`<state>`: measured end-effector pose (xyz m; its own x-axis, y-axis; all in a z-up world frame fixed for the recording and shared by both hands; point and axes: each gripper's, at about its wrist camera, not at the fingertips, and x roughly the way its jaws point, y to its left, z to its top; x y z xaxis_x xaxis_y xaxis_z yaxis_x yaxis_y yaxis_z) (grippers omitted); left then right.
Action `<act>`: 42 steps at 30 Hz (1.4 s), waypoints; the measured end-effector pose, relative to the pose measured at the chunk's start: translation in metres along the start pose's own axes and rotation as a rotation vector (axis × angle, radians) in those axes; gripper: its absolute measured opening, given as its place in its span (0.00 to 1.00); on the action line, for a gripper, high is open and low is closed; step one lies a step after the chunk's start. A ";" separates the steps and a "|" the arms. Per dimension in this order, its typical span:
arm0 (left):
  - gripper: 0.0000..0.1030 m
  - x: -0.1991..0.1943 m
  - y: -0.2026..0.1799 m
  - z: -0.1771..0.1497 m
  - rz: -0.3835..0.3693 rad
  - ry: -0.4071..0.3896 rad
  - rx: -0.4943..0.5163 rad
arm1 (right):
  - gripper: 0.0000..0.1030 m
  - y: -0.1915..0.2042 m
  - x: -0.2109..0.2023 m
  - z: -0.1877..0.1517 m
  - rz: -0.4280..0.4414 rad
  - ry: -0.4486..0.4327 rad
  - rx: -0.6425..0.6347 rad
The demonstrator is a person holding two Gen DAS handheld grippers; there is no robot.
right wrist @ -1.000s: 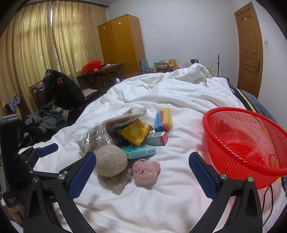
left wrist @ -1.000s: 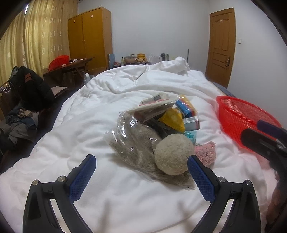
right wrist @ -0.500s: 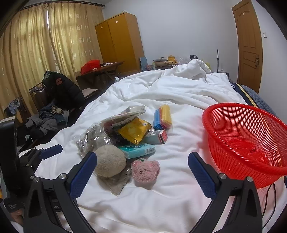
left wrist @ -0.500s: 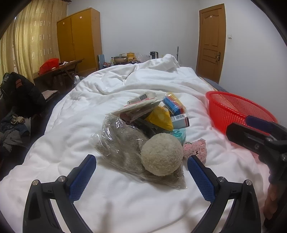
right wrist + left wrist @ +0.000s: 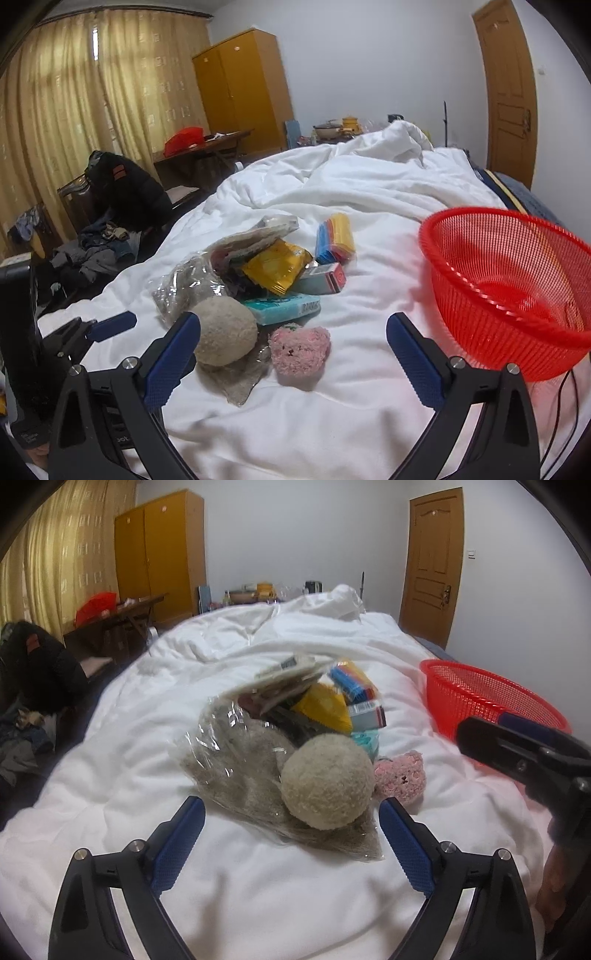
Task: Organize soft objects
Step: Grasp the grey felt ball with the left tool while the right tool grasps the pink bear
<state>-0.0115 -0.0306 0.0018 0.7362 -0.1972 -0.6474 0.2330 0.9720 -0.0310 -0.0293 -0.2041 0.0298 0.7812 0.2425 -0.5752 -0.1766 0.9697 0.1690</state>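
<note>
A beige fuzzy ball [image 5: 327, 781] lies on the white duvet [image 5: 184, 849], resting on a clear bag of grey plush [image 5: 236, 760]. A pink plush toy [image 5: 400, 775] sits just right of it. My left gripper [image 5: 290, 805] is closing its jaws; the ball sits between the tips, nearer the right pad, and neither pad presses on it. In the right wrist view my right gripper [image 5: 293, 319] stands open above the duvet, with the pink plush toy [image 5: 299, 347] and the ball [image 5: 225, 336] just ahead of its tips. The red mesh basket [image 5: 436, 251] stands to the right.
Behind the ball lie a yellow packet [image 5: 277, 267], a coloured pack [image 5: 336, 238], a small box [image 5: 325, 278] and a teal pack [image 5: 284, 308]. The basket [image 5: 480, 694] is empty. Off the bed's left side are a chair with clothes [image 5: 110, 206] and a table [image 5: 207, 147].
The left gripper has moved in on the beige ball, which now looks larger and sits between its tips. Its jaws have narrowed slightly. The right gripper has hardly moved.
</note>
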 end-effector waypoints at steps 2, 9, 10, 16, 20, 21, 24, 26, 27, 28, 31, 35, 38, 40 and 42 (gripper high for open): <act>0.94 0.007 0.003 0.000 -0.013 0.026 -0.013 | 0.98 -0.006 0.004 0.001 0.023 0.030 0.029; 0.94 0.007 0.005 0.000 -0.052 0.024 -0.024 | 0.98 -0.015 -0.003 -0.002 0.037 0.027 0.078; 0.94 0.006 0.005 0.000 -0.056 0.022 -0.027 | 0.98 -0.013 -0.005 -0.001 0.034 0.020 0.071; 0.94 0.008 0.002 0.004 -0.058 0.028 -0.011 | 0.98 -0.013 -0.009 0.004 0.039 0.003 0.057; 0.94 0.010 0.002 0.013 -0.065 0.013 0.005 | 0.95 -0.022 -0.002 0.003 0.055 0.034 0.096; 0.94 0.015 0.001 0.016 -0.071 0.021 0.020 | 0.95 -0.024 0.000 0.003 0.059 0.040 0.107; 0.76 0.036 -0.002 0.018 -0.079 0.092 0.047 | 0.95 -0.030 0.005 0.004 0.057 0.058 0.119; 0.75 0.044 -0.003 0.014 -0.103 0.130 0.047 | 0.95 -0.033 0.010 0.005 0.063 0.076 0.133; 0.74 0.047 -0.003 0.012 -0.105 0.141 0.043 | 0.95 -0.034 0.012 0.004 0.064 0.082 0.136; 0.70 0.048 -0.004 0.011 -0.105 0.141 0.043 | 0.95 -0.034 0.014 0.004 0.066 0.090 0.138; 0.57 0.040 -0.007 0.010 -0.094 0.104 0.052 | 0.92 -0.033 0.021 0.003 0.066 0.120 0.126; 0.54 0.032 -0.011 0.007 -0.088 0.078 0.071 | 0.85 -0.030 0.031 0.000 0.073 0.172 0.115; 0.52 0.029 -0.006 0.005 -0.101 0.067 0.045 | 0.85 -0.025 0.037 -0.001 0.071 0.197 0.091; 0.50 0.028 -0.001 0.005 -0.112 0.064 0.014 | 0.85 -0.019 0.046 -0.001 0.063 0.224 0.061; 0.50 0.026 0.005 0.005 -0.118 0.054 -0.014 | 0.85 -0.015 0.060 -0.002 0.050 0.268 0.035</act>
<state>0.0120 -0.0319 -0.0117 0.6686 -0.3033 -0.6789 0.3070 0.9442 -0.1194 0.0190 -0.2039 -0.0084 0.5849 0.2945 -0.7557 -0.1866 0.9556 0.2279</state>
